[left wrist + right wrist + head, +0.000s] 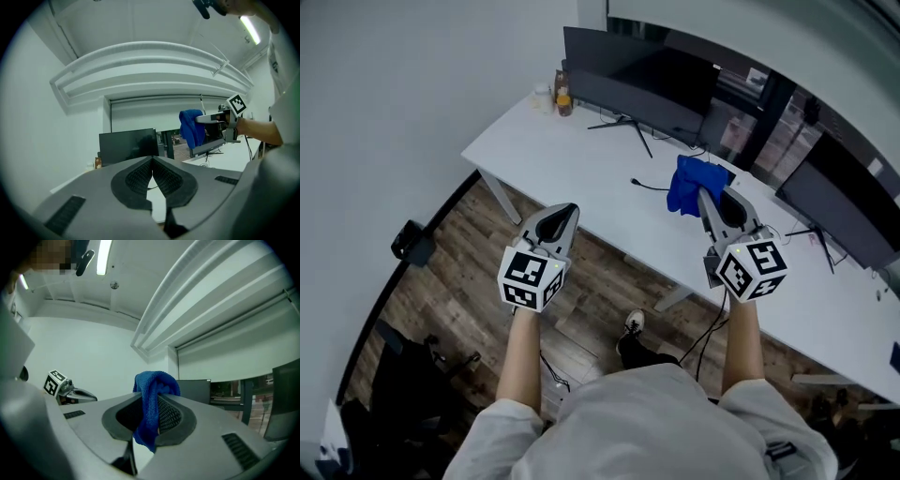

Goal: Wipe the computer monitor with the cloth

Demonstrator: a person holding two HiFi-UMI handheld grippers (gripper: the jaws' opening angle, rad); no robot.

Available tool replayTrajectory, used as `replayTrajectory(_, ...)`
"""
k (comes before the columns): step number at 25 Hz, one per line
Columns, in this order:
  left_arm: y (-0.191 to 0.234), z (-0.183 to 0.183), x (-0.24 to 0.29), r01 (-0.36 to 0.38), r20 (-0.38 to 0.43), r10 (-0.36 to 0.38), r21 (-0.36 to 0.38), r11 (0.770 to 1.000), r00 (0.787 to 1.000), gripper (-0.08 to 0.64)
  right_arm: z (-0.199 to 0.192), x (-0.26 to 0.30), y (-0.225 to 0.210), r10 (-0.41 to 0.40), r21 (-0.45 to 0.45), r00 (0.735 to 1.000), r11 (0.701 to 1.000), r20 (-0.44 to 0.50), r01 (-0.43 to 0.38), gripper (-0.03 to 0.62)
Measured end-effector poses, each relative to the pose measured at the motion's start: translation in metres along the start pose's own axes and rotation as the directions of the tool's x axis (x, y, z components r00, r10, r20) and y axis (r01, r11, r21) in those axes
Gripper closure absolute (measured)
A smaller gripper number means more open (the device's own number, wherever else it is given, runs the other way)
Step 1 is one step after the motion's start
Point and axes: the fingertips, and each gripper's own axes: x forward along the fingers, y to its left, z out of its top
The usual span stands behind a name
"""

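Fingers of the right gripper (704, 199) pinch the cloth (688, 184) above the table (572, 155); the monitor (637, 82) stands ahead, slightly left of it. The left gripper (566, 214), fingers together on nothing, hangs farther back

A long white table (572, 169) stands on a wood-plank floor (459, 272) beside a plain white wall (394, 84); a strip light (250, 29) glows overhead.

We see a blue cloth (687, 178), a black monitor (637, 82) at twelve o'clock on the white surface (572, 155), and a grey left gripper (566, 210) and right gripper (706, 198) with black-and-white square markers.
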Motion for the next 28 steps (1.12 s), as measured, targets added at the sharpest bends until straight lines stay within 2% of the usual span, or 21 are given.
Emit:
replayTrajectory(3, 0.019, 0.003, 0.051, 0.016, -0.014, -0.015, 0.012, 1.000, 1.000, 0.545, -0.009, 0.038, -0.037, 0.010, 0.041, 1.000, 0.999, -0.003, -0.010, 0.525)
replayTrajectory(11, 0.067, 0.016, 0.171, 0.011, -0.009, -0.011, -0.003, 1.000, 1.000, 0.545, -0.008, 0.119, -0.124, -0.021, -0.049, 0.998, 0.999, -0.052, 0.018, 0.522)
replayTrajectory(16, 0.086, 0.023, 0.225, 0.059, 0.006, -0.059, 0.021, 0.998, 0.998, 0.545, 0.000, 0.151, -0.161, -0.053, -0.082, 0.997, 0.995, -0.056, 0.048, 0.522)
replayTrajectory(20, 0.107, 0.031, 0.263, 0.100, 0.030, -0.101, 0.038, 0.994, 0.994, 0.545, 0.018, 0.175, -0.199, -0.140, -0.128, 0.990, 0.983, -0.032, 0.135, 0.523)
replayTrajectory(23, 0.126, 0.032, 0.287, 0.148, 0.056, -0.149, 0.036, 0.988, 0.987, 0.545, 0.039, 0.195, -0.232, -0.239, -0.147, 0.971, 0.960, 0.000, 0.236, 0.523)
replayTrajectory(28, 0.157, 0.036, 0.329, 0.278, 0.075, -0.283, 0.069, 0.958, 0.956, 0.545, 0.076, 0.226, -0.291, -0.434, -0.166, 0.901, 0.887, 0.020, 0.431, 0.523)
